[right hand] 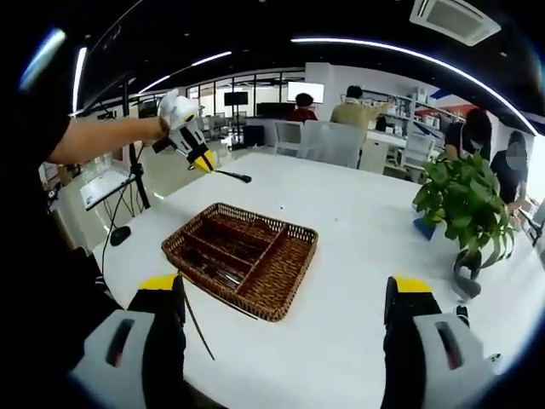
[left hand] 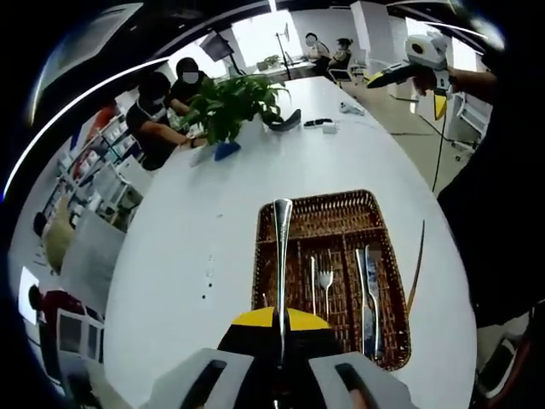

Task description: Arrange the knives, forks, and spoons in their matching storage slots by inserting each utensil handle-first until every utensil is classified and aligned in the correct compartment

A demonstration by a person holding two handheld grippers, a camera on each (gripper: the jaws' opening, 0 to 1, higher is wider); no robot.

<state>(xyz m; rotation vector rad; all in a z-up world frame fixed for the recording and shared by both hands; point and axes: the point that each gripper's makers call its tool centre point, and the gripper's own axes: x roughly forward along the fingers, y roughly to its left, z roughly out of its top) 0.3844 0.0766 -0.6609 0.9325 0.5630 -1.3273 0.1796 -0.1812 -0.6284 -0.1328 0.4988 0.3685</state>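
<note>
We are holding a utensil (left hand: 282,264) clenched in the left tool (left hand: 281,362), its slim shaft running straight out along the jaws and its rounded end pointing away from us. We cannot tell whether that far end is a spoon bowl or a handle.

The wicker tray (left hand: 341,209) is lying on the white table (left hand: 204,230) directly ahead of and below this tool, and its dividers are running nearly parallel to the shaft. The utensil is hanging over the tray's left compartment. A fork (left hand: 326,285) is lying in the middle slot and two knives (left hand: 370,294) in the right one.

In the right gripper view, the right tool (right hand: 285,328) is standing wide and released, holding nothing, with the tray (right hand: 294,281) ahead and slightly left. The left tool (right hand: 189,136) is showing there raised well above the table.

We judge the left tool the nearer one: it needs lowering along the slot's long axis.
</note>
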